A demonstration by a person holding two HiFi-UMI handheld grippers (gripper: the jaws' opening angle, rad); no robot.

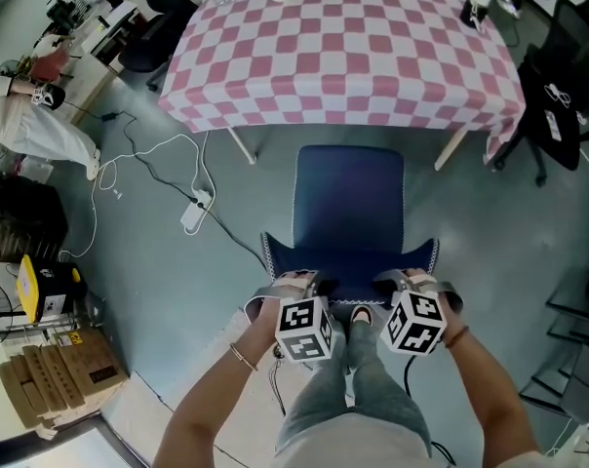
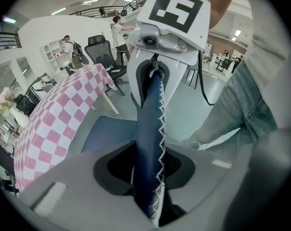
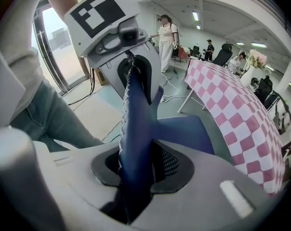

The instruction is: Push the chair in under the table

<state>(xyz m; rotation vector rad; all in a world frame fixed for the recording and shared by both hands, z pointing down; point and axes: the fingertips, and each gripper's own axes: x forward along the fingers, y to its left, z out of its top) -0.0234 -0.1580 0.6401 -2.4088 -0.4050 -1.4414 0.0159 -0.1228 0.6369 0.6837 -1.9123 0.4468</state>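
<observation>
A blue chair (image 1: 348,198) stands in front of a table (image 1: 348,52) with a pink-and-white check cloth, its seat facing the table. Its backrest (image 1: 351,259) is nearest me, edged with white zigzag stitching. My left gripper (image 1: 299,283) sits on the left part of the backrest's top edge and my right gripper (image 1: 404,281) on the right part. In the left gripper view the backrest (image 2: 150,138) runs between the jaws of the left gripper (image 2: 148,177), pads against it. The right gripper (image 3: 136,172) clamps the backrest (image 3: 136,124) the same way.
White cables and a power strip (image 1: 195,213) lie on the floor left of the chair. Cardboard boxes (image 1: 60,373) sit at the lower left. A black office chair (image 1: 558,96) stands right of the table. My legs (image 1: 348,388) are just behind the backrest.
</observation>
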